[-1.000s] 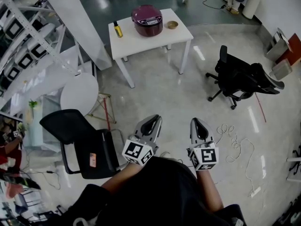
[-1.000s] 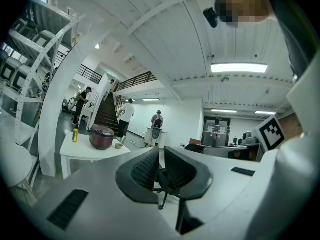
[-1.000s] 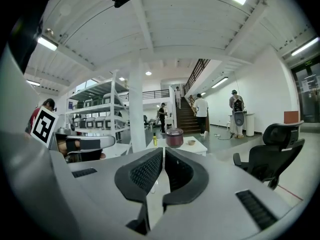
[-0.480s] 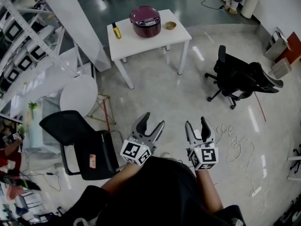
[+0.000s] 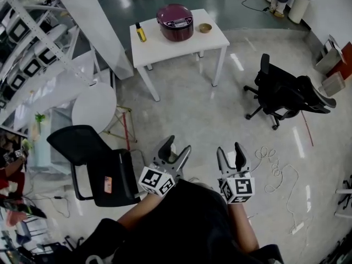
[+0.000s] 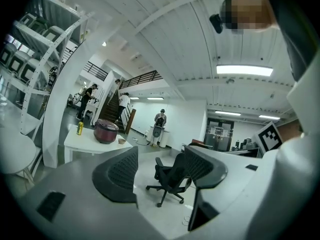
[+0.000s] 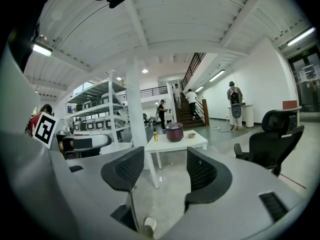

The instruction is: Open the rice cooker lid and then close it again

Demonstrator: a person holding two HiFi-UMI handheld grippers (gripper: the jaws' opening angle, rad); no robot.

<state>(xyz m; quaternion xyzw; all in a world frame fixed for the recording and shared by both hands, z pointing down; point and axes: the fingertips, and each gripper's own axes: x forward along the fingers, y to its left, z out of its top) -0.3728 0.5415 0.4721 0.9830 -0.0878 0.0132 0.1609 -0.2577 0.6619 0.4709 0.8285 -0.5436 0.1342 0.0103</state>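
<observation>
Both claws gape wide with nothing between the jaws: left gripper [image 5: 177, 144], right gripper [image 5: 230, 148]. Approach step: I should walk right up to the white table [image 5: 181, 45] before reaching, then feel for the lid catch. The rice cooker [image 5: 175, 22] sits closed on the table, well apart from both claws, ahead.

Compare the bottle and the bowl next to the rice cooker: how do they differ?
The bottle is yellow with a dark cap; the bowl is tan. The bottle stands tall and narrow; the bowl sits low and wide. In the head view the bottle is left of the rice cooker, and the bowl is right of it. Both rest on the white table, beside the cooker.
</observation>
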